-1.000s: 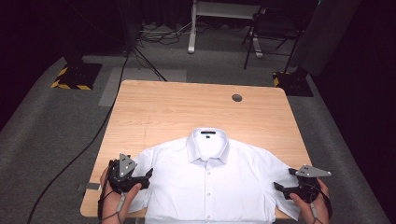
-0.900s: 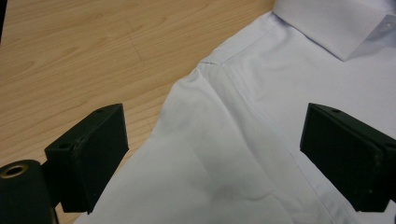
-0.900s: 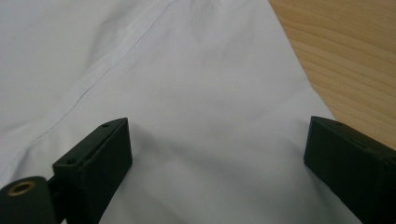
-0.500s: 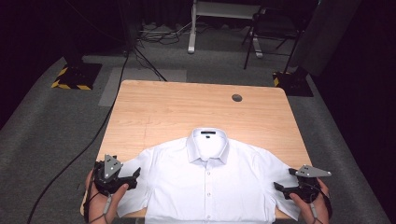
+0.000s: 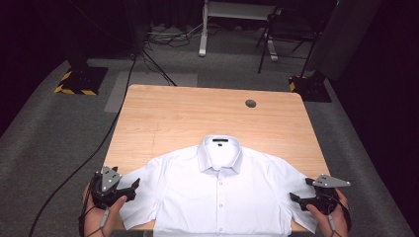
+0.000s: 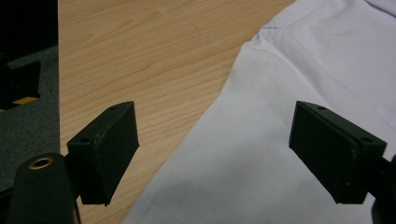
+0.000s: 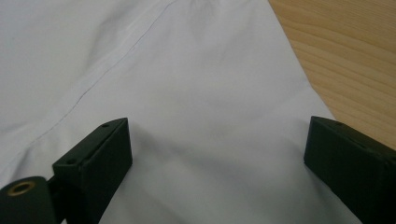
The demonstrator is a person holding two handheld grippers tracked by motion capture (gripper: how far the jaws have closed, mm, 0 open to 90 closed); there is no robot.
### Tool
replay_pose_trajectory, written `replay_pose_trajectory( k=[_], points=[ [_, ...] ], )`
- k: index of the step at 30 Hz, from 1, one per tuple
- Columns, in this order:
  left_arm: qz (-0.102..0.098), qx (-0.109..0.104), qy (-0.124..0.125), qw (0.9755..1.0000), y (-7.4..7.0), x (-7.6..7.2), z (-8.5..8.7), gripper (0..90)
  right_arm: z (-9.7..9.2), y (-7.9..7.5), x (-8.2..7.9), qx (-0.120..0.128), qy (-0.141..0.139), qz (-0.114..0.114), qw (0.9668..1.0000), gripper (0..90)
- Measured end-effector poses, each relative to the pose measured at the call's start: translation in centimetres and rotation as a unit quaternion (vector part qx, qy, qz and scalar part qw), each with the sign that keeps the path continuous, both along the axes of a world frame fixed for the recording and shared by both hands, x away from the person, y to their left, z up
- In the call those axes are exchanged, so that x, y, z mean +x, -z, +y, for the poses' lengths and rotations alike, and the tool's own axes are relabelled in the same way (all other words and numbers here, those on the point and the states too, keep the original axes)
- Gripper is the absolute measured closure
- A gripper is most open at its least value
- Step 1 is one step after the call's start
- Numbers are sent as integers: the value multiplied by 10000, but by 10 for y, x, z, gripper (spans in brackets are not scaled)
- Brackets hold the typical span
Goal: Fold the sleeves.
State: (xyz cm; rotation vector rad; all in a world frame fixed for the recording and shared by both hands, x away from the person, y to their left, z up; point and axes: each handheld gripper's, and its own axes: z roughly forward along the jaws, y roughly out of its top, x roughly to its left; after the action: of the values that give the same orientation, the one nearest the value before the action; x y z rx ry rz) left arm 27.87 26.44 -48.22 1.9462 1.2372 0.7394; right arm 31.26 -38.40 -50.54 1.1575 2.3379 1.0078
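A white shirt (image 5: 220, 197) lies flat, collar away from the person, on the tabletop (image 5: 197, 113). The left tool (image 5: 129, 186), jaws apart and just closing a little, and the right tool (image 5: 296, 198), apparently released, hover over its sleeves.

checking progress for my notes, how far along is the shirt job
Done: the white button-up shirt lies flat, face up, on the light wooden table. In hand: the left hand-held gripper and right hand-held gripper sit open at its sleeves, the left's jaws just closing. Left: no fold made yet.
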Motion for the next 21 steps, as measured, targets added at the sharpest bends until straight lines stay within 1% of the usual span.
replay_pose_trajectory(
  k=[4, 5, 6, 7, 8, 10, 11, 13, 14, 16, 17, 18, 19, 21],
  points=[
    [36, 4, -71, 10000, 4, 0, 5, 184, 0, 0, 0, 0, -2, -3, 10000, 78],
    [73, -36, -105, 9999, 5, -1, 6, 184, 0, 0, 0, 0, -1, -2, 10000, 78],
    [185, -29, -134, 9997, 7, -1, 7, 190, 0, 0, 0, 0, -1, -2, 10000, 78],
    [185, -29, -134, 9997, 7, -1, 7, 191, 0, 0, 0, 0, -1, -2, 10000, 78],
    [196, 16, -154, 9997, 8, -1, 8, 191, 0, 0, 0, 0, 0, -2, 10000, 77],
    [259, 10, -211, 9994, 10, -1, 11, 206, 0, 0, 0, 1, 0, -1, 10000, 77],
    [259, 10, -211, 9994, 10, -1, 11, 207, 0, 0, 0, 1, 0, -1, 10000, 77],
    [286, 3, -311, 9991, 12, -1, 13, 208, 0, 0, 0, 1, -1, -2, 10000, 77],
    [286, 3, -311, 9991, 12, -1, 13, 215, 0, 0, 0, 1, -1, -2, 10000, 77],
    [400, -85, -348, 9986, 14, -1, 15, 220, 0, 0, 0, 0, 0, -2, 10000, 78],
    [514, -108, -399, 9978, 14, -1, 16, 220, 0, 0, 0, -1, -2, -3, 10000, 77],
    [571, -94, -435, 9974, 15, -1, 16, 220, 0, 0, 0, 1, -1, -2, 10000, 77],
    [603, -74, -458, 9971, 17, -2, 17, 219, 0, 0, 0, 0, -1, -2, 10000, 78],
    [607, -83, -467, 9970, 18, -2, 18, 217, 0, 0, 0, 1, -1, -2, 10000, 78]
  ],
)
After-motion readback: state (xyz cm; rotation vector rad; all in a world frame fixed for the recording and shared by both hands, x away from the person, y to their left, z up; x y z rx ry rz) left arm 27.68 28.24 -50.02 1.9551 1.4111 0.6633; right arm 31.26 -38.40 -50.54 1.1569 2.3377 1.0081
